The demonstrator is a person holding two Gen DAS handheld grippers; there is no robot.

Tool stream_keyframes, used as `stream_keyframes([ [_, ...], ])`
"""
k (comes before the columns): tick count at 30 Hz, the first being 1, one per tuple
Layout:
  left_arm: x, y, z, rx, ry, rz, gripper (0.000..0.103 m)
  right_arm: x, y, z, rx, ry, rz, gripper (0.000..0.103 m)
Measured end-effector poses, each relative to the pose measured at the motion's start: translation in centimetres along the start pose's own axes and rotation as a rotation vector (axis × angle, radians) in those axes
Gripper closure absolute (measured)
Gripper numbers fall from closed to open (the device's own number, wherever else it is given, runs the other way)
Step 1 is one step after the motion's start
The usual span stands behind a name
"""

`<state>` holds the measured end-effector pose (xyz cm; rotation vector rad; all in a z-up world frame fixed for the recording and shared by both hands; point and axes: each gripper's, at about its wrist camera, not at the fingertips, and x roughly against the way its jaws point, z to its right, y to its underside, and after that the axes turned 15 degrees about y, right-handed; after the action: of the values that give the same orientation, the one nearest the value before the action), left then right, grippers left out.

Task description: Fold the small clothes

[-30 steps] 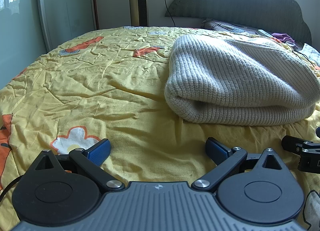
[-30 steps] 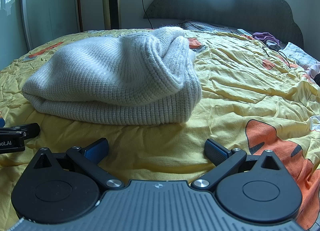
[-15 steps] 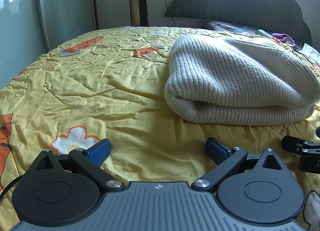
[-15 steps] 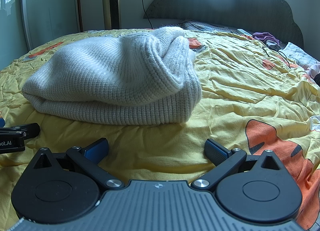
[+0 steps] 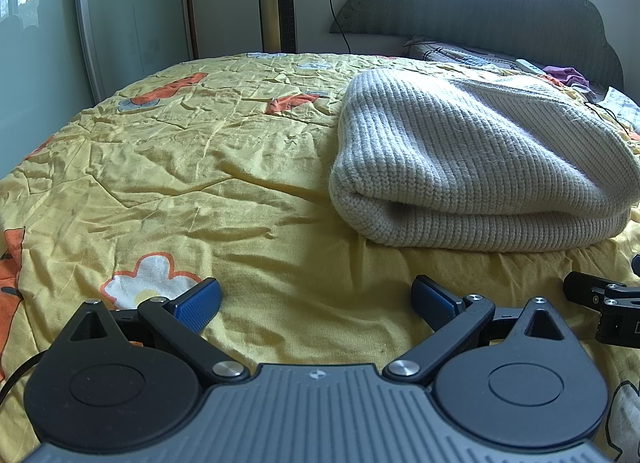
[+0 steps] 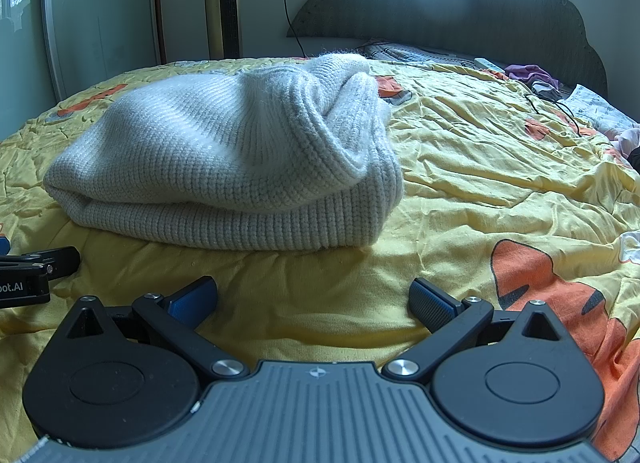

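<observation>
Yellow bedspread (image 5: 200, 167) with orange animals covers the bed. On it lies the folded grey sweater (image 6: 224, 167). Just in front of the sweater sit the left gripper (image 5: 316, 299) and right gripper (image 6: 312, 299), both wide open, holding nothing.

The only readable lettering is showing in the right wrist view. A cut-off "oot.AI" in white is sitting on the left gripper (image 6: 24, 283) at the frame's left edge.

Folded sweater (image 5: 472, 159) on yellow bed (image 5: 208, 183)
</observation>
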<state>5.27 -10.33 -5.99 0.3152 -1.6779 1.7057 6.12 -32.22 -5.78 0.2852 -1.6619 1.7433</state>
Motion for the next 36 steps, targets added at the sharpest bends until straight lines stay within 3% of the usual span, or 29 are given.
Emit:
stream_keyframes([
  [36, -0.12, 0.02, -0.06, 0.004, 0.004, -0.003, 0.000, 0.01, 0.00, 0.00, 0.000, 0.000, 0.000, 0.000],
])
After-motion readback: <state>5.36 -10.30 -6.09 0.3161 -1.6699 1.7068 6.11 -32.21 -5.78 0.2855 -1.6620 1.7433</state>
